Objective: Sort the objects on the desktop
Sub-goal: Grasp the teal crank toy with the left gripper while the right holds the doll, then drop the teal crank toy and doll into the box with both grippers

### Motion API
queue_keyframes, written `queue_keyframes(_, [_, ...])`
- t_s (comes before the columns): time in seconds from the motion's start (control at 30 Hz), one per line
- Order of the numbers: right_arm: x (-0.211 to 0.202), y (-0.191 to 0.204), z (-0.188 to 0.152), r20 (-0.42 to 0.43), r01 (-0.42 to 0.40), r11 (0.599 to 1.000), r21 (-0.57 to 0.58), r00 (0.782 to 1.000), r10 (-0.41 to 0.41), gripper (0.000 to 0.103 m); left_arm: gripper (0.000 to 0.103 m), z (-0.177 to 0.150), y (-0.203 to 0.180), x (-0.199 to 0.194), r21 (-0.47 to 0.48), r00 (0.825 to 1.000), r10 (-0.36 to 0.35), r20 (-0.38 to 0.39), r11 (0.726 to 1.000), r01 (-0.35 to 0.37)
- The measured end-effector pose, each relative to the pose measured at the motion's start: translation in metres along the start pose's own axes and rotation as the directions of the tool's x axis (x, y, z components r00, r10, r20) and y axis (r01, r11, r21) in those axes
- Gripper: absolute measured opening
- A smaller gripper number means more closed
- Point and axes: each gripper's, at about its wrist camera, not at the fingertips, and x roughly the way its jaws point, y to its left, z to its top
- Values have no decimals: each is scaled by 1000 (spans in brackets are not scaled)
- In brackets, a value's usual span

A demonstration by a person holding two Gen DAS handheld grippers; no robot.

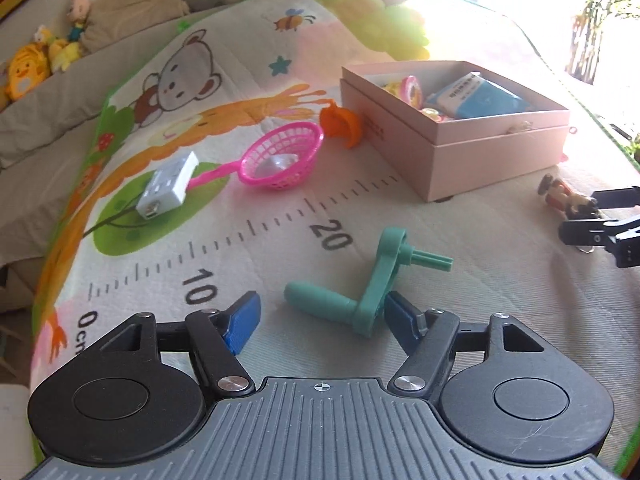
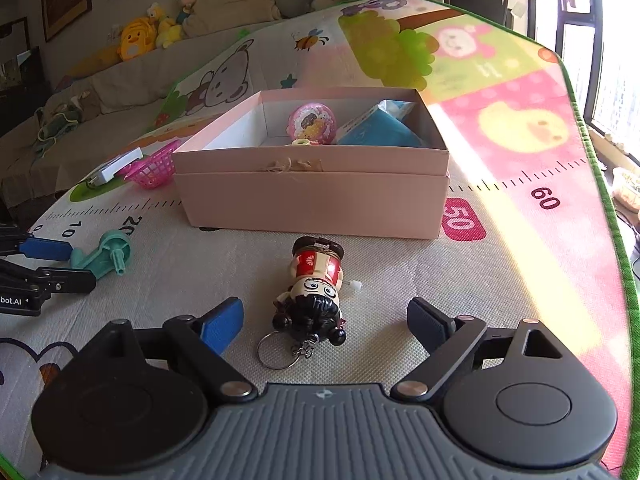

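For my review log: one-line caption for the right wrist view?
Open right gripper straddles a doll keychain lying before the pink box.

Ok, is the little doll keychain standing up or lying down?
Lying down: the black-haired doll keychain lies flat on the mat, head toward the right gripper, feet toward the pink cardboard box.

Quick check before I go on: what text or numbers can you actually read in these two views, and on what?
"0cm", "10", "20": ruler on the play mat.
"50", "60": same ruler, right wrist view.
"bot.AI", cut off: left gripper.
Print on the pink box and blue packet: too blurred.
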Motion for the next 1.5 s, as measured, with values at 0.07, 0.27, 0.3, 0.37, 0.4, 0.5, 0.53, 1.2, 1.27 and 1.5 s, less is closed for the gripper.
queue_keyframes(0.07, [0, 0, 0, 1, 2, 1000, 0, 1000, -2, 90, 93, 2, 7, -1, -46, 999, -30, -19, 999, 29])
queue_keyframes(0.27, [0, 1, 0, 0, 13, 1000, 2, 1000, -13, 90, 99, 13, -2, 5, -238, 992, -109, -62, 967, 92])
queue_keyframes(0.3, [-1, 2, 0, 2, 14, 1000, 0, 1000, -14, 90, 99, 16, -5, 8, -256, 990, -121, -69, 962, 99])
queue_keyframes(0.37, [-2, 2, 0, 4, 10, 1000, 4, 1000, -10, 90, 99, 22, -13, 17, -267, 992, -105, -69, 960, 83])
queue_keyframes(0.4, [-2, 2, 0, 4, 5, 1000, 7, 1000, -5, 90, 99, 25, -15, 20, -260, 993, -96, -62, 962, 76])
queue_keyframes(0.5, [-1, 3, 1, 0, -6, 1000, 7, 1000, 6, 90, 99, 32, -18, 31, -250, 995, -80, -57, 966, 64])
queue_keyframes(0.53, [-1, 4, 2, -5, -6, 1000, 5, 1000, 6, 90, 96, 34, -20, 33, -236, 996, -69, -57, 970, 54])
queue_keyframes(1.2, [-81, 11, 74, 62, -96, 978, -187, 992, 109, 31, 76, 54, -45, -68, 39, 972, -108, 206, 994, 102])
queue_keyframes(1.27, [-104, 6, 100, 140, -86, 978, -192, 984, 114, 31, 76, 81, -50, -78, 68, 948, -120, 296, 992, 105])
queue_keyframes(1.5, [-101, -4, 185, 287, -28, 988, -152, 955, 71, 34, 91, 159, -79, -25, 67, 920, -133, 370, 991, 116])
